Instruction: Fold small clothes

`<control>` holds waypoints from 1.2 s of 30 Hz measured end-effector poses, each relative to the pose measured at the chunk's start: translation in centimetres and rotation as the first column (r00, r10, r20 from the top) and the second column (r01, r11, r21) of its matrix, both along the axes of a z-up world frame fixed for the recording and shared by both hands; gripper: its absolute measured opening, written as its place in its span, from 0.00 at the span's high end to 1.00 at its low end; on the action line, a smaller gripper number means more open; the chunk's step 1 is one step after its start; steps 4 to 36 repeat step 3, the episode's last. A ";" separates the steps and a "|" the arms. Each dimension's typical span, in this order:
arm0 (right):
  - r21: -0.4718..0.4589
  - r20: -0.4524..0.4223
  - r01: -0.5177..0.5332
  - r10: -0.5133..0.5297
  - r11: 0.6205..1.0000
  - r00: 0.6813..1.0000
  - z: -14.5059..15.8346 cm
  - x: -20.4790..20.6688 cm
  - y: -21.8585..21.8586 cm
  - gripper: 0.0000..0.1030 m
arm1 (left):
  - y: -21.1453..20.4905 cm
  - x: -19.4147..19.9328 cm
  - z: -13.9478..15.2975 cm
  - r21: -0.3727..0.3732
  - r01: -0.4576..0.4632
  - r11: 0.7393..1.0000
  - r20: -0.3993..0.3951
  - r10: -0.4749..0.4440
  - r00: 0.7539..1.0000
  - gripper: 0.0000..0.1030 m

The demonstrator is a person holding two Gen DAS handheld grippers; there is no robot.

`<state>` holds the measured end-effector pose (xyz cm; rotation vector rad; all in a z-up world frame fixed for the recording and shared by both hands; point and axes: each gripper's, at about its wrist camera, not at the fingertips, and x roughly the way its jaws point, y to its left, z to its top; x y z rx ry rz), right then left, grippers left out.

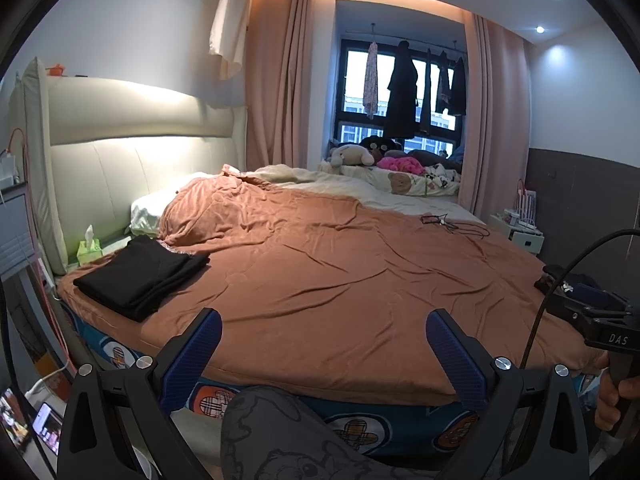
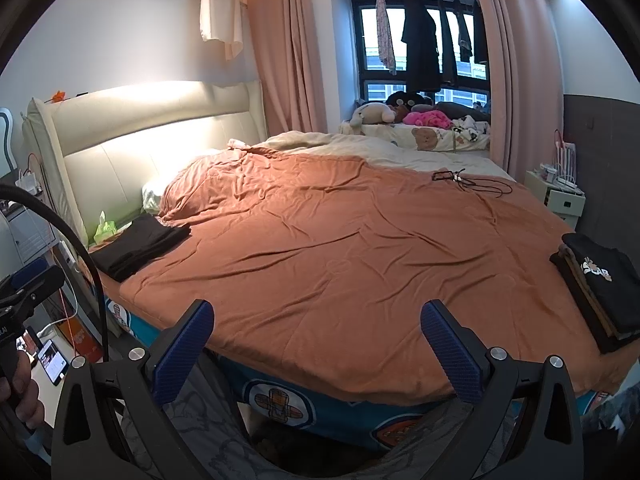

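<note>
While both tools hang at the near edge of the bed, neither grips anything: the left claw stands wide, its blue pads well apart over patterned grey trousers and the orange blanket's front hem, and the right claw is spread just as wide above the same hem. A hand on the right tool's handle shows at the right rim of the left wrist view, and the other hand shows at the left rim of the right wrist view, with a lit phone lying on a low surface just beyond it.

Below the blanket, a blue sheet with round cartoon prints covers the mattress side. On the bed's right edge sits a stack of folded clothes, dark pieces with a brown one between, the top one black with a pale print. On the left edge, near the headboard, lies a folded black garment, flat on the blanket, with a green tissue pack just behind it. The broad middle of the blanket is wrinkled.

Farther back, a black cord lies on the blanket near a cream quilt. A padded headboard rises at left, a white nightstand stands at right, and soft toys crowd the sill under a window hung with clothes.
</note>
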<state>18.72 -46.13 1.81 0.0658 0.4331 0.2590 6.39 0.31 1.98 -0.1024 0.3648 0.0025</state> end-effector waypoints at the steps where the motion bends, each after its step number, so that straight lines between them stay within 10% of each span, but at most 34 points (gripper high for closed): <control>1: -0.001 -0.003 -0.001 0.001 1.000 1.000 -0.1 0.1 0.0 0.00 | -0.1 0.0 0.0 0.003 0.001 1.000 0.000 -0.001 1.000 0.00; 36: -0.006 -0.009 -0.001 0.001 1.000 1.000 -0.2 0.3 0.0 0.00 | 0.1 0.1 0.0 0.008 -0.005 1.000 0.002 0.005 1.000 0.00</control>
